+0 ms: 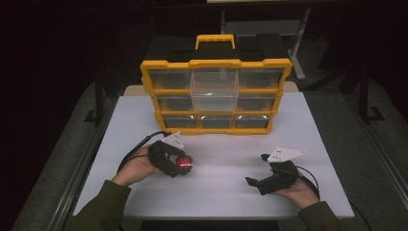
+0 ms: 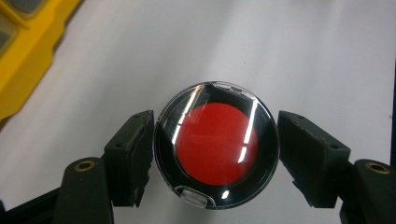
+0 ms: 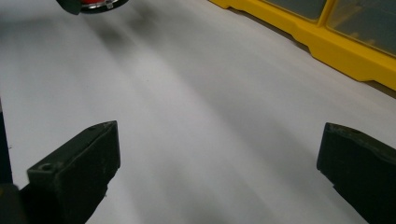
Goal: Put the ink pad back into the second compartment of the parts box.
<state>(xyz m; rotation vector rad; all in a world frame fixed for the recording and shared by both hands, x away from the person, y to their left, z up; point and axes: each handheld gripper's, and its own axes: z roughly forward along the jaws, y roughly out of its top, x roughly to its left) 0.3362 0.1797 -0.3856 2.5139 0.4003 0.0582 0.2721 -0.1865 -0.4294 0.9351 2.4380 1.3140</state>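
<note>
we have the round red-faced case (image 2: 216, 145) pinched across its width in our left gripper (image 2: 216, 154), both jaws pressing on its black rim from opposite sides, so the clear lid faces the left gripper view and the red disc inside stays visible. holding it by the rim this way keeps the flat faces free — handy, we judge, for dropping it into a bin. in the high view the case (image 1: 184, 162) sits at the tip of that gripper (image 1: 179, 163), just above the white table (image 1: 216, 192), in front of the yellow drawer organizer (image 1: 215, 91). the clear drawer (image 1: 214, 89) in the top middle of the organizer is pulled forward, which we read as the likely place for the case.

our right gripper (image 1: 256, 169) lies low near the table's right side with the hand under it — its jaws stand wide apart with nothing between them, just bare tabletop, well apart from the case.
</note>
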